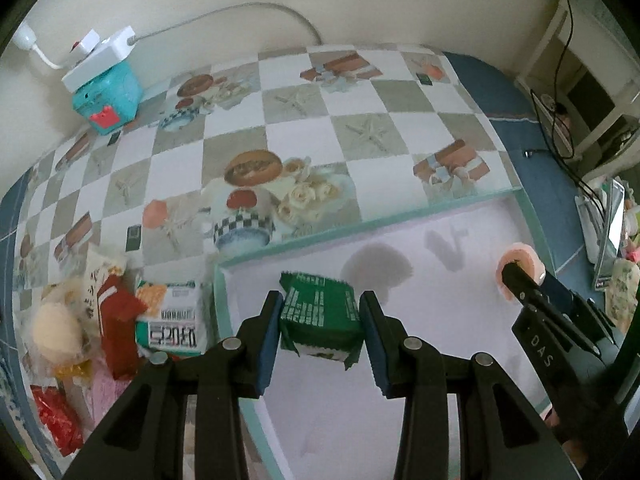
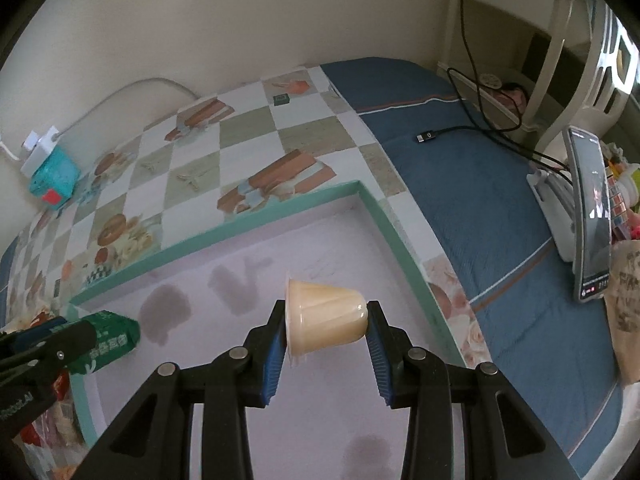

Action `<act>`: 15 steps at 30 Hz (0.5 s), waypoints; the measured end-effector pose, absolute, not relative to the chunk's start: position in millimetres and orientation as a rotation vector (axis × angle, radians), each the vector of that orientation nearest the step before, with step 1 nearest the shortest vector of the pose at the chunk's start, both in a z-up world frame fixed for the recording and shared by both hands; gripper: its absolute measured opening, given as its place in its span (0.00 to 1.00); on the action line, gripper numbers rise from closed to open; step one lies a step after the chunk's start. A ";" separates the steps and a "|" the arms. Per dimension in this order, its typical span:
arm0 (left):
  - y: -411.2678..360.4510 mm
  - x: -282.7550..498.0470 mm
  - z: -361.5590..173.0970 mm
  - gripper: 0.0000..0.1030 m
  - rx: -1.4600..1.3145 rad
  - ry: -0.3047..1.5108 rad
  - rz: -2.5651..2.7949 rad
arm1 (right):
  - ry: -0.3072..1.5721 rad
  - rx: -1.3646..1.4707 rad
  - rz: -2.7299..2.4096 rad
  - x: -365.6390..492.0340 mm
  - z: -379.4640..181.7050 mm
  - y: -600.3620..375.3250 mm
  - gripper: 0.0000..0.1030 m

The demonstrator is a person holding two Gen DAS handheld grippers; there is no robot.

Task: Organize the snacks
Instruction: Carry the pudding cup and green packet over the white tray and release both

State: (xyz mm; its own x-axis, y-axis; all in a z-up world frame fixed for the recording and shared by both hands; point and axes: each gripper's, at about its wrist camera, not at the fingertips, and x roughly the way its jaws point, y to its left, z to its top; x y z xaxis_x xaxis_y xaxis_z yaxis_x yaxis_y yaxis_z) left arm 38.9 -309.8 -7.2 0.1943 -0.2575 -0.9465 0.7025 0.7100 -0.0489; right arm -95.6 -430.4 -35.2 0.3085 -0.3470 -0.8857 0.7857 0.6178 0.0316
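The teal-rimmed tray (image 1: 224,300) lies empty, the snack pile (image 1: 120,320) waits unsorted beside it on the surface, the left tool (image 1: 322,320) grips a green packet (image 1: 320,316) and the right tool (image 2: 326,330) a pudding cup (image 2: 326,318), both above the tray.

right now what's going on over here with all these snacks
A person is sorting snacks with two handheld grippers. The left gripper has its jaws shut on a green snack packet, the right gripper on a pale jelly cup lying sideways. Both hang over the teal-rimmed tray. More snacks sit piled beside it.
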 end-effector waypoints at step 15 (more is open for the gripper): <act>-265.2 63.5 5.6 0.78 0.282 1.208 -0.647 | 0.963 0.484 -0.737 -95.2 -22.7 -413.0 0.84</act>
